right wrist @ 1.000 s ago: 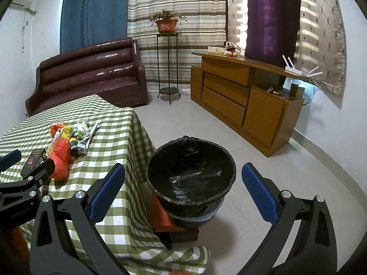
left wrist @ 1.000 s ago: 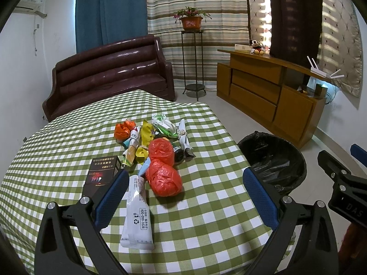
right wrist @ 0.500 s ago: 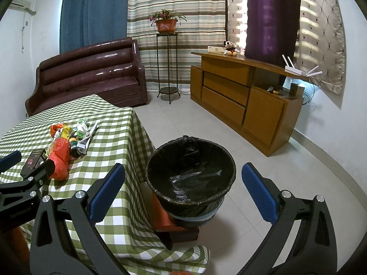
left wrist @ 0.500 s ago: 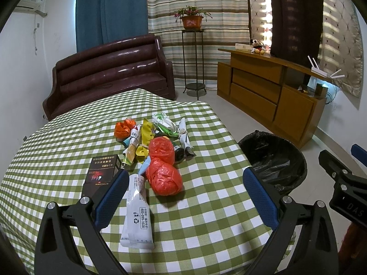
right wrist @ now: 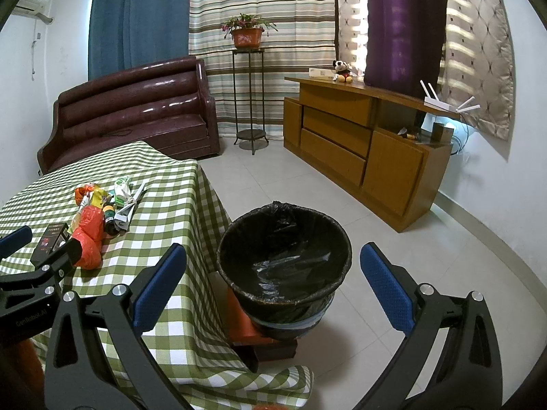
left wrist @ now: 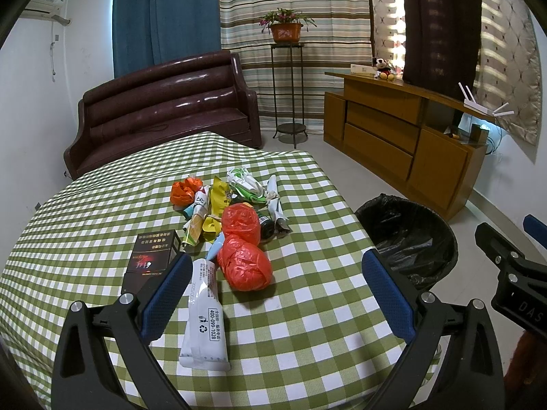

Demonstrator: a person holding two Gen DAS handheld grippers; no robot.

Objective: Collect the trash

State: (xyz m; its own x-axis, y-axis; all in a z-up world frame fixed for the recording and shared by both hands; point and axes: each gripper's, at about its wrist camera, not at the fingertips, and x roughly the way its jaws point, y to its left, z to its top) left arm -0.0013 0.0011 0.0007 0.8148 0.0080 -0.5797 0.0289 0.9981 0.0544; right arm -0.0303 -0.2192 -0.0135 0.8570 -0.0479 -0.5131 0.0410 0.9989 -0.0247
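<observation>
While the left wrist view looks down on the table [left wrist: 307, 307] and its green check cloth, the right wrist view sits off the table edge over the floor. Left gripper [left wrist: 273, 294]: jaws wide, nothing between them, hovering above the near end of the trash pile. Pile, near to far: white tube [left wrist: 204, 321] lying flat, red bag ball [left wrist: 244, 266] just beside it, second red bag ball [left wrist: 241, 222] touching behind, black box [left wrist: 152, 254] to the left, then mixed wrappers and an orange bag [left wrist: 183, 191]. Only the left view shows the tube; in the right view it is hidden behind the left gripper.

Right gripper [right wrist: 273, 283]: jaws wide, empty, aimed at the bin [right wrist: 283, 270]. Bin stands on the floor beside the table, on a red block [right wrist: 246, 324]. Right view shows inside: black liner, no trash visible in it. Left view shows only its rim [left wrist: 407, 235] and far wall.
</observation>
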